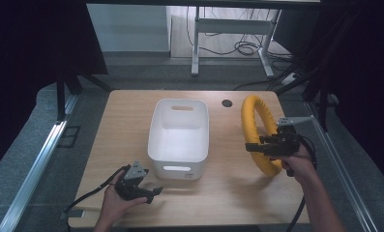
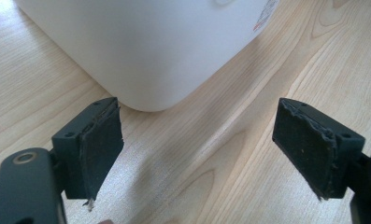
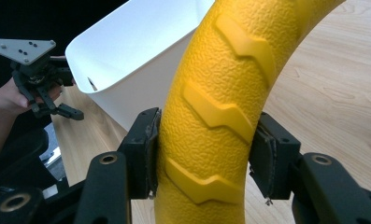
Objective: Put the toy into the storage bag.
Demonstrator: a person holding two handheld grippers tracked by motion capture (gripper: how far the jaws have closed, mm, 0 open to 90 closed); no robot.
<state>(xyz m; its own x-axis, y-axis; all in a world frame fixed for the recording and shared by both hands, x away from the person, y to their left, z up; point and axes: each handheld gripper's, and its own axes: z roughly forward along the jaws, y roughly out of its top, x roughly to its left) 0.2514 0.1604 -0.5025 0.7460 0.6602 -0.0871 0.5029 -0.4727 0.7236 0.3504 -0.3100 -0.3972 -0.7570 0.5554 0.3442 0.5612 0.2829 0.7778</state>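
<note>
Yellow ring (image 1: 255,133) clamped in the right gripper (image 1: 266,145), jaws pinched on both sides of the textured tube with the raised chevrons, seen close in the right gripper view (image 3: 211,116). Held upright and tilted at about 3 o'clock from the white bin (image 1: 180,135), lower arc down near the wooden table (image 1: 131,111), whether touching or just clear of it not possible to tell. Left gripper (image 1: 148,192) resting at roughly 7 o'clock from the bin, jaws spread wide and empty, pads (image 2: 101,144) either side of bare wood with the bin's rounded corner (image 2: 150,56) just ahead. Likely next step, judging by the layout: lifting the ring over and into the bin. Risks from here: a grip on one narrow section of a large hoop, so a swing or twist around the jaws during the carry and a slide along the pebbled surface if the squeeze eases. Ring appearing about as wide as the bin's opening, so a catch on the rim at 9 o'clock of the ring, tipping or shoving the light bin toward the idle left gripper. Too low a lift meaning a knock against the near wall rather than a clean drop inside.
</note>
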